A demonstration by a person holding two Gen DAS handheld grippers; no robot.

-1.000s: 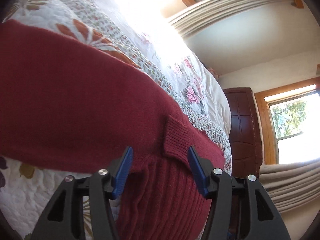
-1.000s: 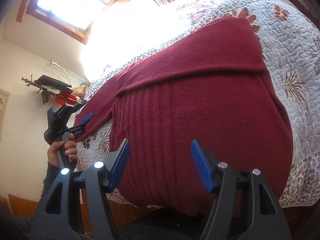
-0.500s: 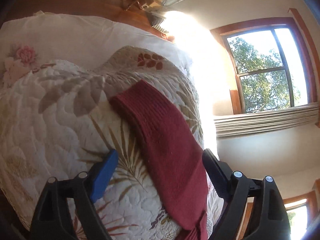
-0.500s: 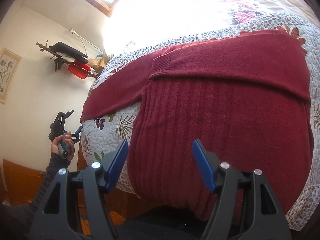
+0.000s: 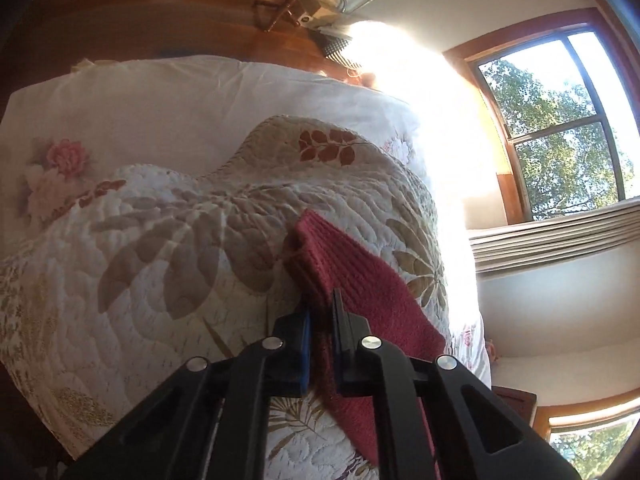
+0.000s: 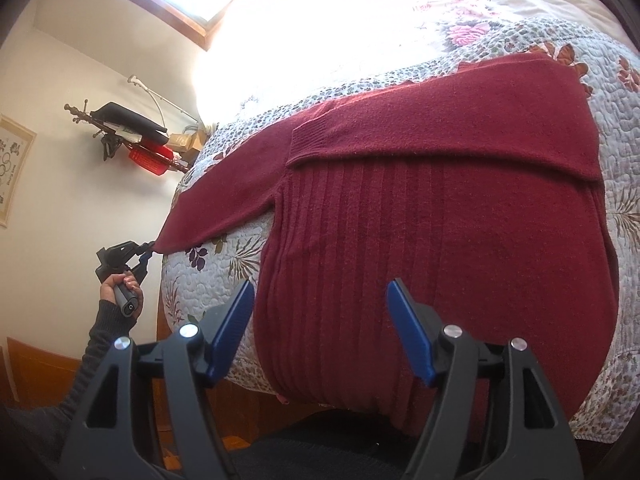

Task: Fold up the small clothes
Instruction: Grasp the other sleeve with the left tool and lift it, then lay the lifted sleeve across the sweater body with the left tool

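Left gripper point(image 5: 320, 320) has its blue-padded jaws pinched tight on the ribbed cuff of the sleeve point(image 5: 352, 280), the knit squeezed into the narrow slot between them. From the left wrist camera that dark red sleeve runs away over the quilt point(image 5: 160, 248), its far end a little rumpled and lifted off the leaf pattern. Beyond it lies a white pillow point(image 5: 200, 100) with a pink rose print, then a wooden headboard point(image 5: 140, 12) at the far side, and a window point(image 5: 560, 120) blazing with sun on the right.

Over on the right wrist camera, the right gripper point(image 6: 320, 332) hangs spread wide, both blue fingers point(image 6: 408, 332) apart and holding nothing, poised just above the near hem of the sweater point(image 6: 420, 248). The sweater is laid flat on the bed, its ribbed body filling the middle of the view and drooping over the near edge of the mattress. One sleeve is folded across the chest, its cuff lying left of centre. The other sleeve stretches out to the left, off the side of the bed, and at its very tip you can see the left gripper clamped on, gripped by a hand point(image 6: 120, 284) in a dark knit cuff. On the far left wall sits a framed picture point(image 6: 14, 172), with a red item point(image 6: 150, 158) on a cluttered bedside shelf nearby.
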